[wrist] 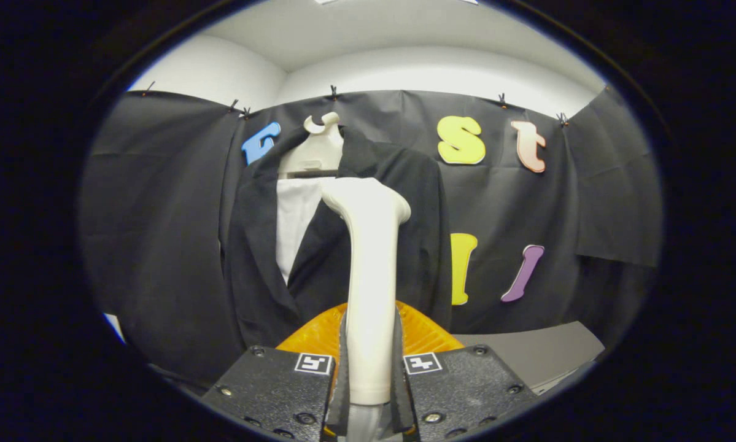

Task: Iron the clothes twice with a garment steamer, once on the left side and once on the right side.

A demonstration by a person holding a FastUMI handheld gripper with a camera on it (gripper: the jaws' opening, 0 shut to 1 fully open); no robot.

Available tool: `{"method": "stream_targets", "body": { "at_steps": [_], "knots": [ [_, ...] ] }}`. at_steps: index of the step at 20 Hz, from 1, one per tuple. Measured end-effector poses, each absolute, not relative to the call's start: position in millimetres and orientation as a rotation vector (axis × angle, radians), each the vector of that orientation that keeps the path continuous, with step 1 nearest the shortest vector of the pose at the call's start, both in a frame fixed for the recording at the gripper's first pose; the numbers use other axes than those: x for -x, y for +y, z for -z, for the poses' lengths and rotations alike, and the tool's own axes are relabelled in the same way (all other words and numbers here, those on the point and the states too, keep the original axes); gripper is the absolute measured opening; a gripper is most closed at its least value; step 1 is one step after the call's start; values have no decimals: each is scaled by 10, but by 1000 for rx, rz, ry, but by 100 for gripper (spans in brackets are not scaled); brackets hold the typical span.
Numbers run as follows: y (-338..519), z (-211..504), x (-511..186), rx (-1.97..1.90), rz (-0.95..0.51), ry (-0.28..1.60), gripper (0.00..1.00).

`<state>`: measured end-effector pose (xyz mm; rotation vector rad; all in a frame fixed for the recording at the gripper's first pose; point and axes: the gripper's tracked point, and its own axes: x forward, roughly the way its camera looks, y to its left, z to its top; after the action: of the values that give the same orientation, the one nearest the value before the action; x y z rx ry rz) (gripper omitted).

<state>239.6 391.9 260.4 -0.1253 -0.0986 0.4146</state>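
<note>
While clamped snug on the garment steamer [371, 288] handle, gripper [371, 380] fingers nearly closed | steamer head up at 12 o'clock, against black jacket [398, 202] | hanger [315, 147] at 11.

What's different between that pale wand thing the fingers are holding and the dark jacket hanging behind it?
The garment steamer is a smooth, cream, rigid wand; the jacket is black, soft cloth. The steamer stands upright, clamped by its handle between the two fingers of the gripper; the jacket hangs from a pale hanger against the booth wall, beyond the fingers. The steamer is narrow; the jacket spreads wider, open over a white shirt. The steamer's head sits in front of the jacket's chest.
</note>
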Motion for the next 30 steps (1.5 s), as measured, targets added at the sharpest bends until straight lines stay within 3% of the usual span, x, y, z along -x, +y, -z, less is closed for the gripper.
{"method": "stream_targets", "body": {
  "at_steps": [30],
  "knots": [
    [3689, -553, -2160, 224, -425, 228, 29]
  ]
}}
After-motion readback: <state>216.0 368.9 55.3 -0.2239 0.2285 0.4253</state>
